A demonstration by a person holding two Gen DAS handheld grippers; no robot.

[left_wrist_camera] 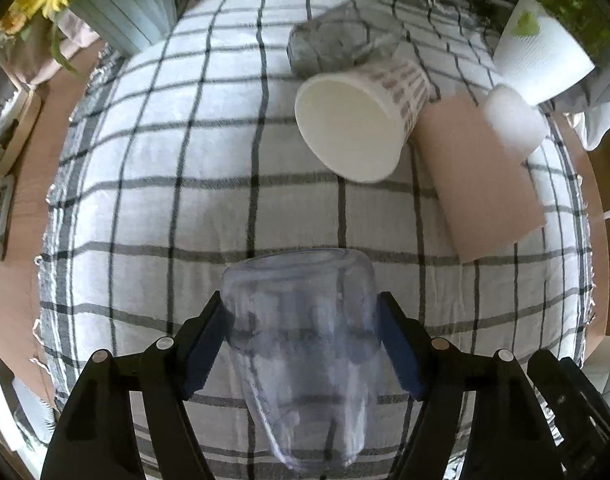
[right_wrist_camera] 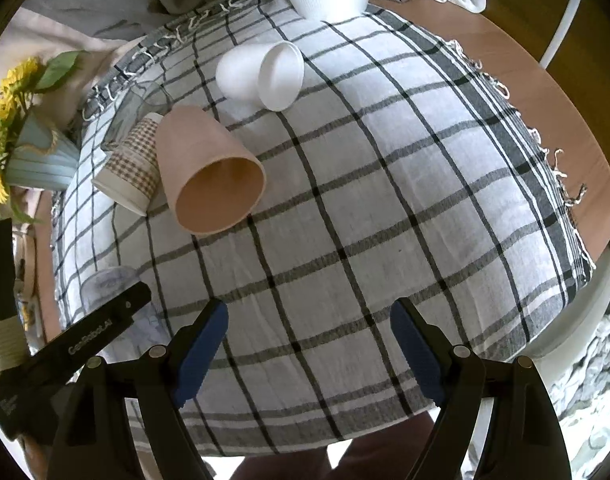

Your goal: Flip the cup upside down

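My left gripper is shut on a clear plastic cup, its blue pads pressed on both sides. The cup's closed base points away from the camera over the checked cloth, and it looks blurred. In the right wrist view the same cup shows faintly at the left edge behind the left gripper's black finger. My right gripper is open and empty above the cloth near its front edge.
Several cups lie on their sides on the cloth: a white patterned paper cup, a pink-tan cup, a white foam cup and a clear glass. A white ribbed pot and a sunflower vase stand at the far edges.
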